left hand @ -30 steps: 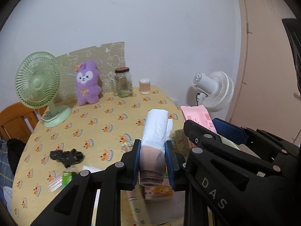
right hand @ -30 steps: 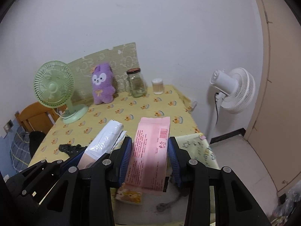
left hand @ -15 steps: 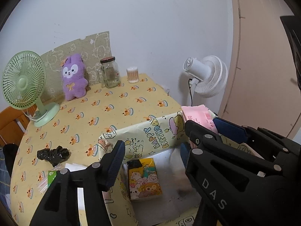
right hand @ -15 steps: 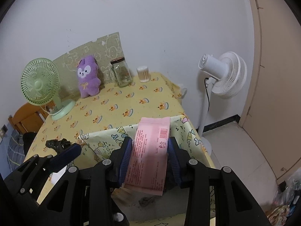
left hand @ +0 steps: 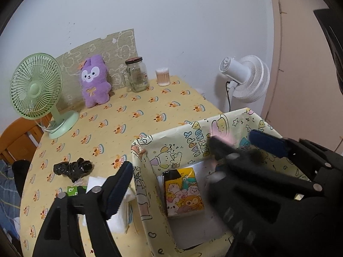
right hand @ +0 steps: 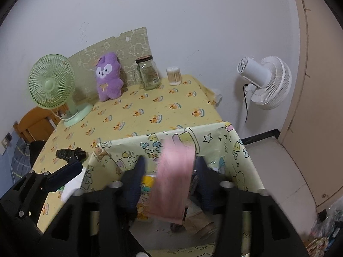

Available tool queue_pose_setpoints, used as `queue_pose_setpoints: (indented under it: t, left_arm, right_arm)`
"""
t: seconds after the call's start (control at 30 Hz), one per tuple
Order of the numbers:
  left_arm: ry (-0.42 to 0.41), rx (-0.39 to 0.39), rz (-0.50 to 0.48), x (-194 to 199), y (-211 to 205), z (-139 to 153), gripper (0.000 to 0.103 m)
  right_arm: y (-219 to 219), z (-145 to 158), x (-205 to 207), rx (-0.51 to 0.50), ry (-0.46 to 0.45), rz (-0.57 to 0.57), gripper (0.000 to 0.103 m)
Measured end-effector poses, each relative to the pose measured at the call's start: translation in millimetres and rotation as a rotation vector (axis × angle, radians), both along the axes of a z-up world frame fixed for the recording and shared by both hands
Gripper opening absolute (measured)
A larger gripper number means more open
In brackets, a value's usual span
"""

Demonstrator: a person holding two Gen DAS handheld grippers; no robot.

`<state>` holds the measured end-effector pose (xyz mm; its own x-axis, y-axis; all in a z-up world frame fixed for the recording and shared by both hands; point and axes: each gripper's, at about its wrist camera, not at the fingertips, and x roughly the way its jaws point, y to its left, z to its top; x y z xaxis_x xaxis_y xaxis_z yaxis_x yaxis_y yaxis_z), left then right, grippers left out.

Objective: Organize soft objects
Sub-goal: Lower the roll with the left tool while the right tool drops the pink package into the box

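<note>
A yellow cartoon-print box [left hand: 193, 132] [right hand: 214, 137] stands at the table's near edge, under both grippers. A cartoon-print tissue pack [left hand: 182, 192] [right hand: 145, 194] lies inside it. My right gripper [right hand: 170, 169] hangs over the box with its jaws opening. The pink pack [right hand: 173, 180], blurred, drops between its pads, which stand off it. My left gripper [left hand: 169, 171] is also opening with nothing between its fingers; its right finger is hidden behind the right gripper [left hand: 242, 147]. A beige and white pack [right hand: 201, 222] lies on the box floor.
On the yellow tablecloth [left hand: 133, 111] are a green desk fan [left hand: 36, 90], a purple plush [left hand: 94, 81], a glass jar [left hand: 137, 75], a cotton swab tub [left hand: 163, 77], a black crumpled item [left hand: 72, 168] and white tissues [left hand: 115, 214]. A white floor fan [right hand: 265, 81] stands right of the table.
Both grippers came over the box and sank a little. The left gripper opened and its white and beige pack dropped out. The right gripper opened and the pink pack is slipping down.
</note>
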<state>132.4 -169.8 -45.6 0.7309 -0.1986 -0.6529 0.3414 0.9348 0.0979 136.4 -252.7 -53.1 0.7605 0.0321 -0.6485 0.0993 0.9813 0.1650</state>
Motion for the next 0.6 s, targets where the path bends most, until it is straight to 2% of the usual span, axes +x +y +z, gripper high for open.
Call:
queue_pose_setpoints:
  t: [0.07, 0.1, 0.33, 0.6]
  left_arm:
    - [-0.013, -0.01, -0.003, -3.6, 2.5, 2.8, 0.085]
    - [-0.02, -0.008, -0.004, -5.0, 3.0, 3.9, 0.087]
    - [-0.034, 0.005, 0.016, -15.5, 11.5, 8.5, 0.089]
    - [-0.065, -0.018, 0.023, -34.3, 25.0, 18.5, 0.092]
  right_arm:
    - [1.6, 3.1, -4.6, 0.017, -0.028, -0.005, 0.088]
    - [2.5, 4.4, -6.7, 0.013, -0.036, -0.013, 0.09]
    - [11.0, 8.5, -16.5, 0.0, -0.019, -0.037, 0.092]
    - [25.4, 20.7, -36.1, -0.022, -0.046, -0.034, 0.093]
